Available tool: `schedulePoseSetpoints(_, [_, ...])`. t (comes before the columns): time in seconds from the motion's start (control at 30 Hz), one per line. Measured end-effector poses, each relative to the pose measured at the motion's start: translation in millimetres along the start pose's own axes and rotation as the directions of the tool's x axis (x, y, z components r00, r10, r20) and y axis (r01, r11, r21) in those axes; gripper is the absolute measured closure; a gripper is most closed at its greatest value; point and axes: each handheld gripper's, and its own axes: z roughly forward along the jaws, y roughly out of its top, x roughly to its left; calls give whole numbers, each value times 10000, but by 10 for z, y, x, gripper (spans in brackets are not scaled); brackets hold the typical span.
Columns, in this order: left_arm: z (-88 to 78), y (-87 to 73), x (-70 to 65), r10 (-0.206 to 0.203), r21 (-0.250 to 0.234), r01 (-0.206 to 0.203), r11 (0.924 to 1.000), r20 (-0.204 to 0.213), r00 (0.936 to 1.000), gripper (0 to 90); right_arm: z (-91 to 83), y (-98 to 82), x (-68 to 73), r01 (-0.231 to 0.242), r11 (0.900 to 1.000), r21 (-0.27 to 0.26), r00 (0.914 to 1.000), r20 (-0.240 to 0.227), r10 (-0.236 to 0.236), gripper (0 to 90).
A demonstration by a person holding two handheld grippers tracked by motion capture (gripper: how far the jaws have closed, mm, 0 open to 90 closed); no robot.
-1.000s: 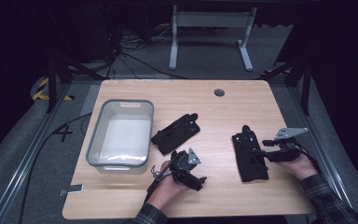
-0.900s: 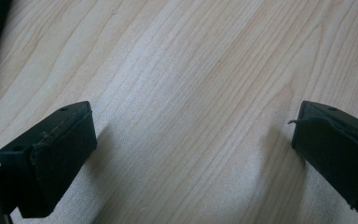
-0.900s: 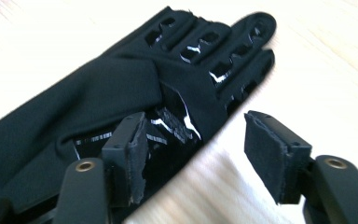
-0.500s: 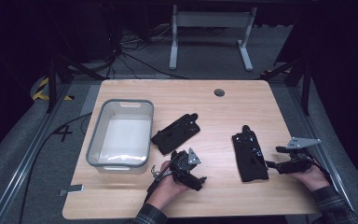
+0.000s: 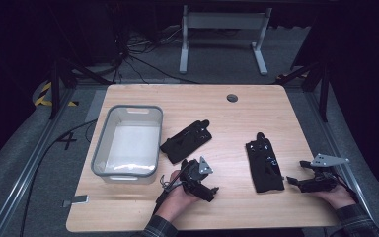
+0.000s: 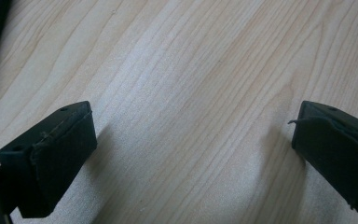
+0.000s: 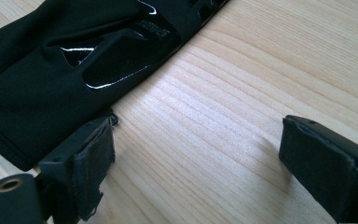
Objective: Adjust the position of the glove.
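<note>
Right gripper (image 5: 296, 180): jaws just spread wide, nothing between them, low at the table's (image 5: 237, 217) 4 o'clock.
Right glove (image 5: 263, 165): flat, just beside that gripper at its 9 o'clock (released, I judge).
Left gripper (image 5: 212, 189): agape over bare wood.
Left glove (image 5: 186, 141): at its 12 o'clock.
Bin (image 5: 109, 173): empty; both gloves probably still to go in.

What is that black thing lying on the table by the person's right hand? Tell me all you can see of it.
It looks like a black glove of soft, matte fabric with glossy black patches on it. It lies flat on the wooden table, fingers pointing away from the person, cuff nearest. The right gripper sits beside the cuff end with its jaws open, nothing between them; whether one jaw brushes the fabric's edge cannot be told.
</note>
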Motion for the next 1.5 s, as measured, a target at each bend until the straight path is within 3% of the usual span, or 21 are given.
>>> schedulePoseSetpoints(0.23, [-4,30,-1,36,252,-36,9997,-6,10000,4,1,-1,1,6,10000,-25,10000,27,-6,108])
schedulePoseSetpoints(0.37, [-58,54,11,21,294,-21,9996,2,10000,146,1,0,1,16,10000,-10,10000,22,-16,106])
schedulePoseSetpoints(0.47, [-77,61,19,-109,376,112,9992,-74,9999,192,1,0,0,20,10000,-8,10000,19,-20,106])
schedulePoseSetpoints(0.67, [-138,166,71,-330,677,334,9971,-72,9994,444,1,0,1,19,10000,-9,10000,20,-19,106])
schedulePoseSetpoints(0.93, [-202,357,198,-847,467,864,9952,-372,9957,872,1,0,1,15,10000,-10,10000,23,-15,106])
schedulePoseSetpoints(1.2, [-175,513,323,-884,555,925,9942,-731,9934,898,1,0,1,17,10000,-11,10000,21,-17,106])
schedulePoseSetpoints(1.5, [-106,703,561,-1215,446,1291,9906,-1441,9821,898,1,-1,1,20,10000,-13,10000,22,-20,106])
